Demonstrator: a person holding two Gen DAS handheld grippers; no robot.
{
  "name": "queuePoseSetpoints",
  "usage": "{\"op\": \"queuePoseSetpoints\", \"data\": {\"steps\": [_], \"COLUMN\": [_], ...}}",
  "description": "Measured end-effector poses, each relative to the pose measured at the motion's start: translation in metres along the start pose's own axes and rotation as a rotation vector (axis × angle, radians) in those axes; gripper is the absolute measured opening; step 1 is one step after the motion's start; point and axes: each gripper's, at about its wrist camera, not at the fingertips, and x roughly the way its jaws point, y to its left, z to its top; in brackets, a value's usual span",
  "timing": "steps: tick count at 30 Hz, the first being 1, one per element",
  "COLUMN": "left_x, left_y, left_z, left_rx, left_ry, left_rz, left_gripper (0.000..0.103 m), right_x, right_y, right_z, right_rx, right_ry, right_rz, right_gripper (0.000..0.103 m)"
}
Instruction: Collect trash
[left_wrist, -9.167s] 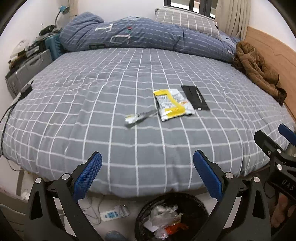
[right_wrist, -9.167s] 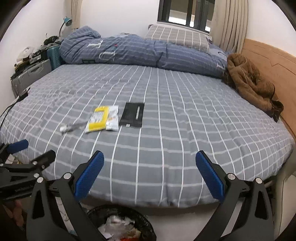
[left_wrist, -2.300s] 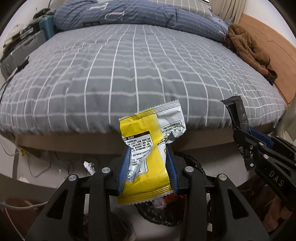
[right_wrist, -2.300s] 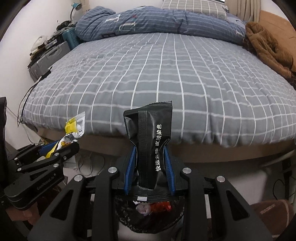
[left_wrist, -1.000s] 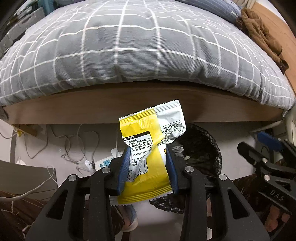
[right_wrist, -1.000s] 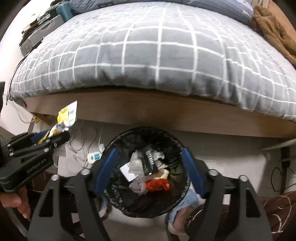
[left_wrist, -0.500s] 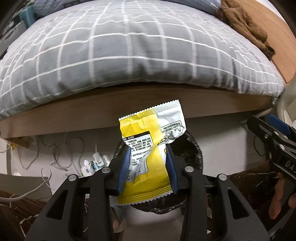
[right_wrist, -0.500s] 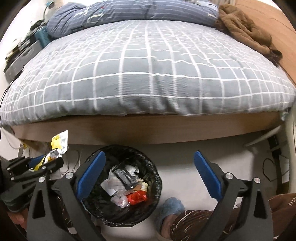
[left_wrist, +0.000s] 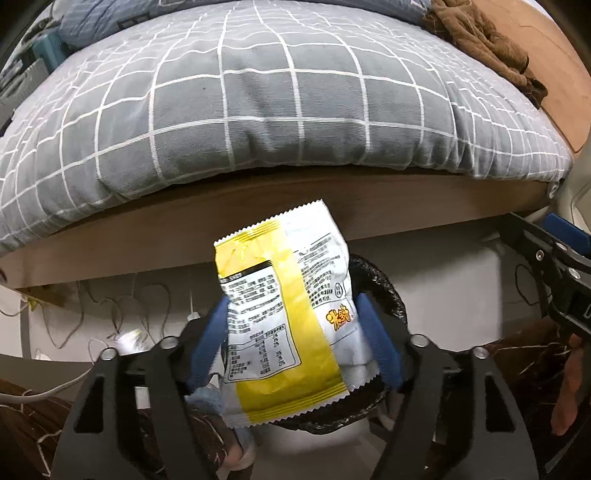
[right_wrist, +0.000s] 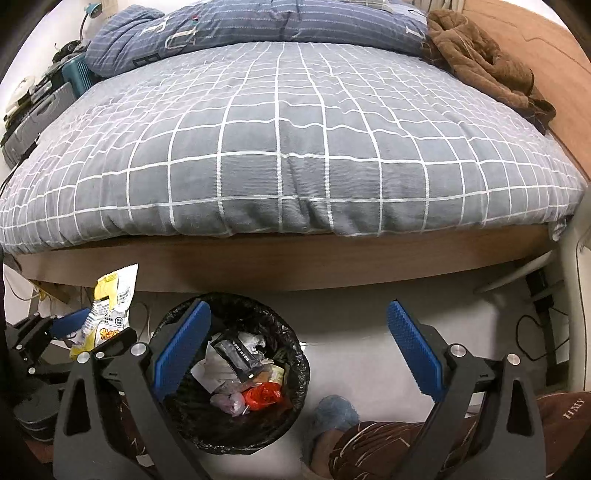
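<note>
Yellow wrapper (left_wrist: 288, 314), long axis toward 11 o'clock, loose between just-opening left gripper (left_wrist: 291, 343) pads; right gripper (right_wrist: 295, 350) wide, empty.

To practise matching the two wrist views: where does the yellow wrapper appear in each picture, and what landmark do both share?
Left wrist: yellow wrapper at centre, between the left gripper's just-opened jaws, over the bin.
Right wrist: wrapper at lower left, left of the bin.
Shared landmark: the bed's wooden edge.
</note>
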Motion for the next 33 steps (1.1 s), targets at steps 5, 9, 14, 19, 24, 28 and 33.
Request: {"op": "queuePoseSetpoints", "data": {"steps": [5,9,14,19,24,28,33], "left_x": [-0.008,-0.014,-0.027,-0.05,-0.082,-0.102,-0.12], "left_y": [0.004,0.011,0.024,0.035,0.041,0.041,0.044], "left_z": [0.001,0.004,0.012,0.023,0.034,0.04,0.039], "left_rx": [-0.021,-0.035,-0.06,-0.081,-0.089,-0.073,-0.08], "left_ry": [-0.043,-0.059,-0.101,-0.16,-0.247,-0.302,-0.342], "left_rz": [0.018,0.036,0.06,0.066,0.068,0.077,0.056], "left_gripper": [0.09,0.096,0.097,0.097,0.097,0.097,0.097], "right_x": [0.0,-0.003,-0.007,-0.022,-0.048,-0.066,-0.082], "right_y": [0.002,0.005,0.007,0.014,0.022,0.027,0.029], "right_z": [0.001,0.003,0.009,0.022,0.036,0.041,0.042], "right_rx": [-0.002,-0.007,-0.01,-0.028,-0.046,-0.059,-0.06], "right_ry": [-0.004,-0.015,-0.034,-0.083,-0.166,-0.217,-0.249], "right_rz": [0.002,0.003,0.014,0.037,0.058,0.067,0.078], "right_gripper": [0.093,0.093,0.093,0.093,0.093,0.093,0.095]}}
